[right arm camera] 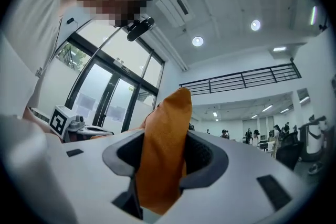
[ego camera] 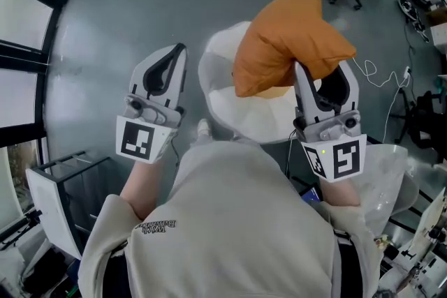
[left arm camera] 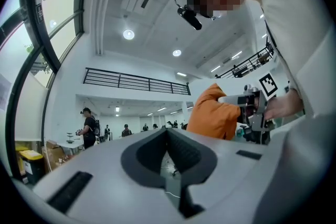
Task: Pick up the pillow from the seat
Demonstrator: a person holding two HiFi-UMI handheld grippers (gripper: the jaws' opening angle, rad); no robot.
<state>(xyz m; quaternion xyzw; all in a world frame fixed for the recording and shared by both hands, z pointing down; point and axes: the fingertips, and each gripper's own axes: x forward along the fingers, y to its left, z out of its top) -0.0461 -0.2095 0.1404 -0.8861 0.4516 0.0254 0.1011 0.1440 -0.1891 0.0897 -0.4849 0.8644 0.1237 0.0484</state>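
Pillow (ego camera: 286,45) hangs clear above the white seat (ego camera: 213,84), pinched in our right gripper (ego camera: 323,73); our left gripper (ego camera: 178,51) is pressed together, empty. We judge the pickup done, nothing obvious left.

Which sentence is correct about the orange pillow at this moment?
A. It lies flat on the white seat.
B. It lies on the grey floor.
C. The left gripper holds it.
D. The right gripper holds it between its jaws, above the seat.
D: the orange pillow is pinched between the jaws of the right gripper, lifted off the white seat; the left gripper holds nothing.
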